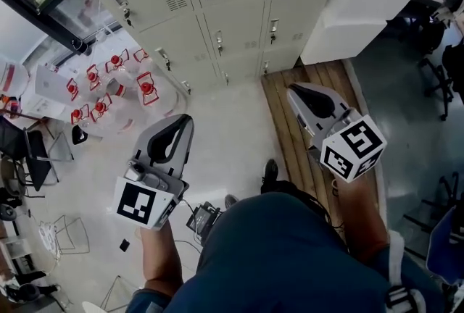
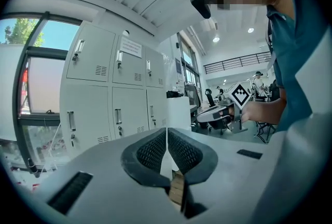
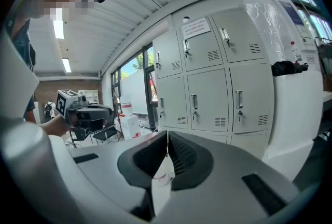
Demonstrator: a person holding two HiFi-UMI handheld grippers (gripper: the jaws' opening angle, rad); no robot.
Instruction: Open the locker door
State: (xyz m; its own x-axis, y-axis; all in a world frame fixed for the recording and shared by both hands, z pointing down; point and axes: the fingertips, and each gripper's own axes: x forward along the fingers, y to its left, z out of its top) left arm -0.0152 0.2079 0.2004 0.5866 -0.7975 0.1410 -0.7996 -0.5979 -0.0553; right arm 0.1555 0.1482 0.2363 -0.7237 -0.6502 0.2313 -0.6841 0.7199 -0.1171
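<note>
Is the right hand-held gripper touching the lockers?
Apart. The head view shows floor between the right hand-held gripper and the lockers.

Right claw (image 3: 167, 137), jaws together and empty, before closed grey lockers (image 3: 207, 98), left claw (image 3: 96, 114) alongside.

The lockers (image 1: 217, 7) are pale grey-cream, each door with a small band of dark vent slits. Left of the lockers, red-and-white items (image 1: 109, 83) dot the pale floor (image 1: 232, 145). Below the lockers' right end lies a brown wooden strip (image 1: 284, 123). The left gripper (image 1: 183, 122) and right gripper (image 1: 296, 92) are light grey with black cross-hatched pads (image 2: 153, 153). Their cubes (image 1: 353, 147) are white with black squares.
</note>
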